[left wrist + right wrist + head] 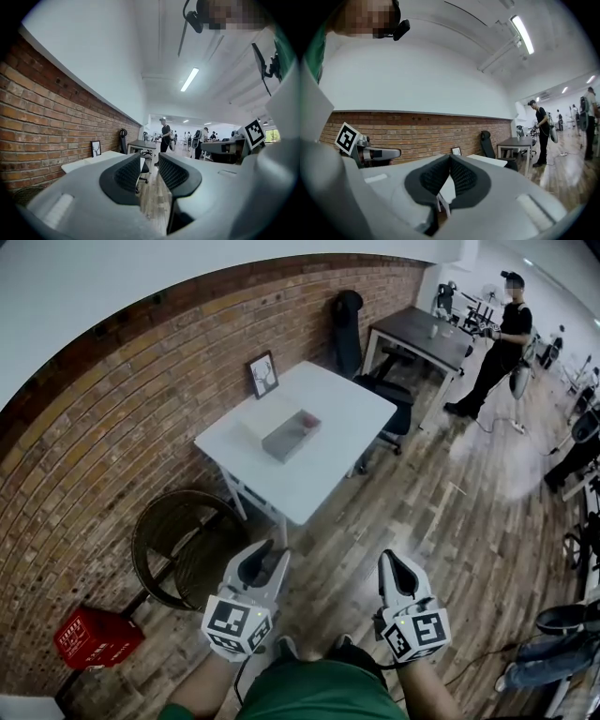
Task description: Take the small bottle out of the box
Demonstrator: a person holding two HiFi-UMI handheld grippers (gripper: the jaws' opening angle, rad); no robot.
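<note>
The left gripper (266, 557) sits in the lower middle of the head view, the right gripper (393, 561) just to its right, both level and held over the wooden floor (450, 549); in the left gripper view the left gripper (150, 163) has its fingers (127, 176) spread wide with only floor showing in the gap; in the right gripper view the right gripper (450, 159) has its fingers (461, 178) pressed together at the tips, with nothing between them.

The box (292, 435), grey and oblong, lies on the white bench (342, 413) in the upper middle of the head view, well apart from both grippers; a small reddish thing (307, 418) shows inside its upper right end, too small to tell whether it is the bottle; a framed picture (262, 374) stands upright at the bench's upper left edge, against the brick wall (103, 446).

A round woven basket (173, 545) stands on the floor at the left, near the left gripper; a red crate (94, 638) lies in the lower left corner; a black chair (349, 329) and a dark desk (422, 334) fill the upper right, where a person (502, 343) in black stands.
</note>
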